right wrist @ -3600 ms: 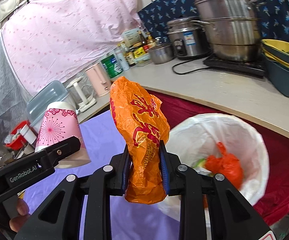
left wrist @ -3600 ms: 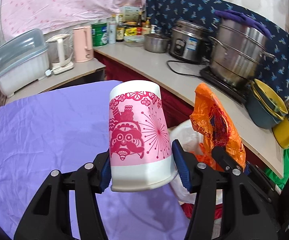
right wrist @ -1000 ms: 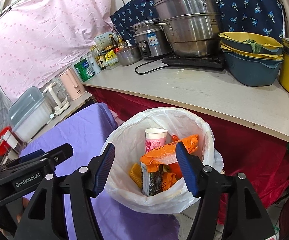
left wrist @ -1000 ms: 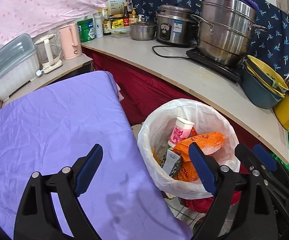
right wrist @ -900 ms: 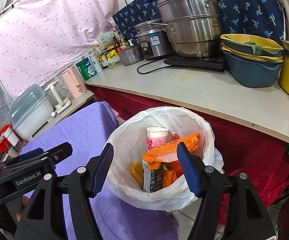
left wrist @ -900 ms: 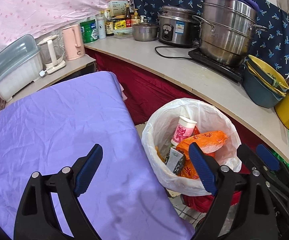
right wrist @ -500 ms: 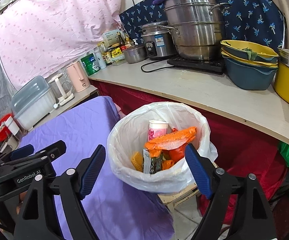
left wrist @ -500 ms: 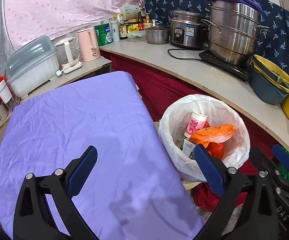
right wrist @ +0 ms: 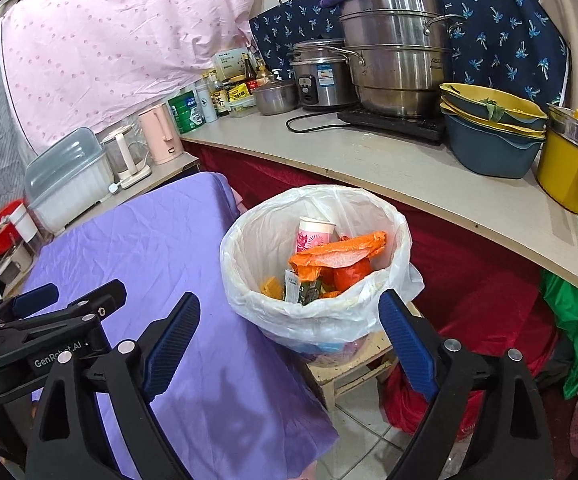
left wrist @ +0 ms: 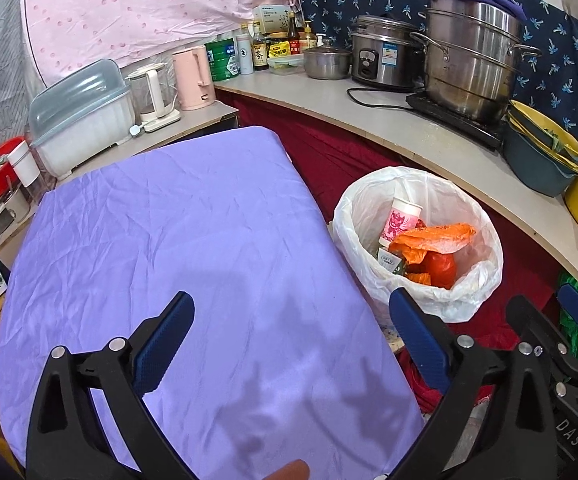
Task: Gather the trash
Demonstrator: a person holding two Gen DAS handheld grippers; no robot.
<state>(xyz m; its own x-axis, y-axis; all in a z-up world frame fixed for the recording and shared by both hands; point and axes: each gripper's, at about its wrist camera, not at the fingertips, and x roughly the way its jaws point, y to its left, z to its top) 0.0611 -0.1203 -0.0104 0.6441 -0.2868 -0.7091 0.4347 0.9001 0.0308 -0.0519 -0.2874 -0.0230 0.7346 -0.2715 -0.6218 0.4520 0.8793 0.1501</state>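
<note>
A bin lined with a white bag (left wrist: 477, 276) (right wrist: 249, 284) stands on a low stool beside the purple-covered table (left wrist: 161, 248) (right wrist: 145, 264). In it lie the pink paper cup (left wrist: 399, 222) (right wrist: 311, 236), the orange plastic bag (left wrist: 433, 240) (right wrist: 337, 254) and other wrappers. My left gripper (left wrist: 291, 306) hangs open over the table's near edge, nothing between its blue pads. My right gripper (right wrist: 289, 308) is still opening, empty, with the bin's near wall seen between its fingers. The left gripper (right wrist: 49, 300) also shows at the left of the right wrist view.
A curved counter (right wrist: 409, 168) behind the bin carries steel pots (right wrist: 397, 52), a rice cooker (left wrist: 385, 60), stacked bowls (right wrist: 493, 128) and a yellow pot (right wrist: 569, 160). A kettle (left wrist: 193, 76), a blender and a lidded box (left wrist: 81, 116) stand beyond the table. Tiled floor (right wrist: 369, 432) lies below the stool.
Both grippers have drawn back from the bin toward the table, so the bin looks smaller and farther. The right jaws have widened. Earlier still, the cup and orange bag left the grippers for the bin.
</note>
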